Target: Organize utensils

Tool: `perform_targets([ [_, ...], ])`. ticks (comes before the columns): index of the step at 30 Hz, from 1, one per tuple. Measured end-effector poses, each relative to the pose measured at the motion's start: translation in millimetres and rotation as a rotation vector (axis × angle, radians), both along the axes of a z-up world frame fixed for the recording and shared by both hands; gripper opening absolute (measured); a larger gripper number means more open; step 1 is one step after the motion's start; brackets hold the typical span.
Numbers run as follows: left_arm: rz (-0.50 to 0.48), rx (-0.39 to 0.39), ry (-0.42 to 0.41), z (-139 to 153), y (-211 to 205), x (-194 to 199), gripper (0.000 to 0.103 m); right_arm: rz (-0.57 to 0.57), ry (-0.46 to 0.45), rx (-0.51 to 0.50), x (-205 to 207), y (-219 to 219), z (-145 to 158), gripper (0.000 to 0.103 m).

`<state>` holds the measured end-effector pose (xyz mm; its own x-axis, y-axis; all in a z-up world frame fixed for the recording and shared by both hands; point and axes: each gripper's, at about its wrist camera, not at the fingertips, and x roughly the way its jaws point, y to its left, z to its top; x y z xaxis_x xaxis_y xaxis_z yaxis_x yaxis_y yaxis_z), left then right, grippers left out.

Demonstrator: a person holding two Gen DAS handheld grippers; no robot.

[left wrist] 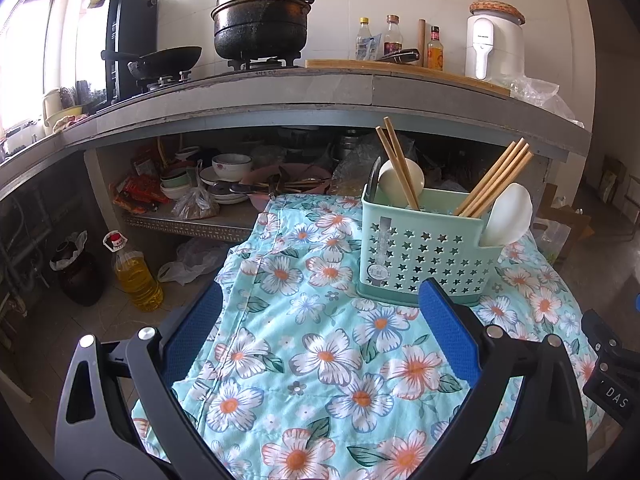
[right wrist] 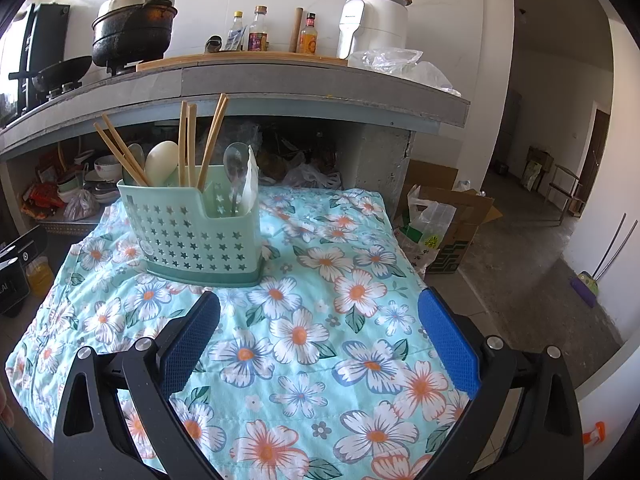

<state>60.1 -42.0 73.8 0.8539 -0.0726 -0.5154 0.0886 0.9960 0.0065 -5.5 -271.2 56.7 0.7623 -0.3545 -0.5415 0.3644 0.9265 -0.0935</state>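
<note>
Left wrist view showed the left gripper (left wrist: 320,320) spread apart and empty over the floral cloth (left wrist: 304,344), the green utensil caddy (left wrist: 424,248) just ahead holding chopsticks (left wrist: 494,180) and spoons. Right gripper (right wrist: 320,332) also gaped; cloth before it lay bare, the counter ledge (right wrist: 280,80) overhanging behind.

At the bottom of the left wrist view, the left claw (left wrist: 320,320) shows two matte black plastic arms with triangular cut-outs, round silver screw heads at the joints, and blue dimpled rubber pads (left wrist: 448,328) lining the inner faces of its fingers. The right claw (right wrist: 319,322), at the bottom of the right wrist view, has the same black frame, silver screws and blue textured pads (right wrist: 448,336). At the right edge of the left view, a black block carries a white-lettered label reading "DAS" (left wrist: 616,396).
</note>
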Motion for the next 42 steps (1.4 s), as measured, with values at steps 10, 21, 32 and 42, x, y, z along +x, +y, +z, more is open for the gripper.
perform_targets([
  [10,-0.001,0.001,0.004,0.3,-0.1,0.3,0.095,-0.002,-0.003,0.003,-0.8,-0.2,1.2,0.096],
  [21,-0.002,0.0,0.003,0.5,-0.4,0.7,0.095,-0.001,-0.004,0.002,-0.1,-0.6,3.1,0.096],
  [32,-0.005,0.001,0.007,0.3,-1.3,0.9,0.095,-0.001,-0.004,0.002,-0.1,-0.4,2.7,0.096],
  [42,-0.005,0.002,0.008,-0.6,-0.9,1.1,0.095,-0.001,-0.002,0.002,0.5,0.0,4.1,0.096],
])
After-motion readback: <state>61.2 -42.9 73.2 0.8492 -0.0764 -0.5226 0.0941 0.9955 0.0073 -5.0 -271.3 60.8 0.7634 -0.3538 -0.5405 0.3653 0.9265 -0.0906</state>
